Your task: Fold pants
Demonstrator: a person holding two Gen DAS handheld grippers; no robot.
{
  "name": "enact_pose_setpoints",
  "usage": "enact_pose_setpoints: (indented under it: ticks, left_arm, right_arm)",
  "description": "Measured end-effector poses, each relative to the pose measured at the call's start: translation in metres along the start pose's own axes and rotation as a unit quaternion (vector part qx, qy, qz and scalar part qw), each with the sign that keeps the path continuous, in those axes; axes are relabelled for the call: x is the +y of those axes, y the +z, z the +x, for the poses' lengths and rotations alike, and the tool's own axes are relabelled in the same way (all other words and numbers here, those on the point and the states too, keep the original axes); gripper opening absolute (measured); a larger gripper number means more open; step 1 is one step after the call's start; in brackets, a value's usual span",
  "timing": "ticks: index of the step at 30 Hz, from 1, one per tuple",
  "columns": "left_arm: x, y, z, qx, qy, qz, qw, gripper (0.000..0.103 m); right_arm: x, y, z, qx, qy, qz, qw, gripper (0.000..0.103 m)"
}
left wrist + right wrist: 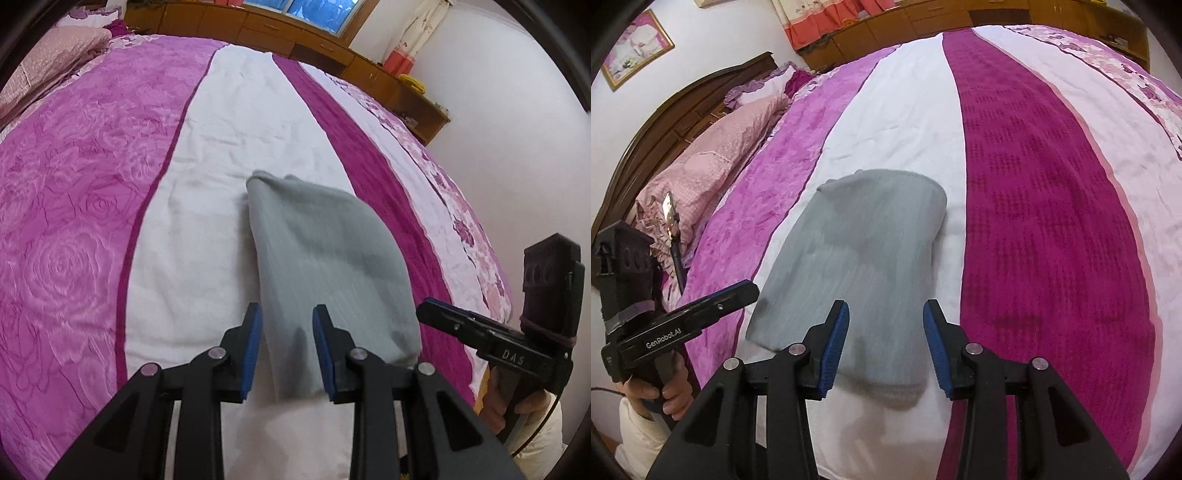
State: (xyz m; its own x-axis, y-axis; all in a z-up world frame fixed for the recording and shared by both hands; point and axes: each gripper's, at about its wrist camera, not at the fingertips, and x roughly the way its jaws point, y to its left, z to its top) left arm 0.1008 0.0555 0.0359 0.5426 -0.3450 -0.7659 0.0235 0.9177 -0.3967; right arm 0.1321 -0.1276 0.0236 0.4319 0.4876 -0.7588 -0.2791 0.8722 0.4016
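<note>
The grey pants (325,273) lie folded into a compact stack on the white stripe of the bed; they also show in the right wrist view (864,266). My left gripper (287,317) is open and empty, hovering over the near end of the stack. My right gripper (885,312) is open and empty above the stack's near edge. The right gripper shows in the left wrist view (480,328) to the right of the pants. The left gripper shows in the right wrist view (701,306) to the left of them.
The bedspread (92,221) has pink rose, white and magenta stripes. Pink pillows (709,155) lie against the dark headboard (665,107). Wooden cabinets (295,33) run along the far wall under a window. The bed's right edge (495,280) drops off near the wall.
</note>
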Motion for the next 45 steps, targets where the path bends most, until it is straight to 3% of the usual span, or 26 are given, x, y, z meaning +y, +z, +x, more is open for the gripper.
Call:
enact_pose_setpoints:
  ticks: [8,10,17,21,36,38,42,45]
  left_arm:
    - [-0.006,-0.019,0.019,0.030,0.026,0.007,0.9992,0.028]
    - [-0.002,-0.021,0.025,0.037,0.034,0.003,0.9987,0.022]
    - [0.012,-0.026,0.040,0.049,0.068,-0.008,0.9965,0.024]
    - [0.017,-0.027,0.042,0.051,0.068,-0.015,0.9962,0.024]
    - [0.001,-0.054,0.002,0.031,0.124,0.006,0.9917,0.025]
    - [0.003,-0.062,-0.001,0.033,0.128,-0.001,0.9913,0.028]
    - [0.007,-0.077,-0.002,0.039,0.141,-0.013,0.9892,0.048]
    - [0.006,-0.086,0.001,0.042,0.126,-0.016,0.9910,0.057]
  right_arm:
    - [0.012,-0.023,0.012,-0.006,-0.017,-0.022,1.000,0.035]
    - [0.015,-0.026,0.017,-0.005,-0.019,-0.031,0.999,0.035]
    - [0.022,-0.040,0.038,0.007,-0.037,-0.055,0.998,0.035]
    - [0.023,-0.042,0.041,0.004,-0.040,-0.061,0.997,0.036]
    - [0.018,-0.046,0.005,-0.007,-0.054,-0.028,0.998,0.038]
    - [0.017,-0.052,-0.004,-0.012,-0.057,-0.028,0.998,0.044]
    - [0.015,-0.064,-0.018,-0.018,-0.066,-0.024,0.997,0.053]
    - [0.014,-0.073,-0.022,-0.031,-0.076,-0.026,0.996,0.062]
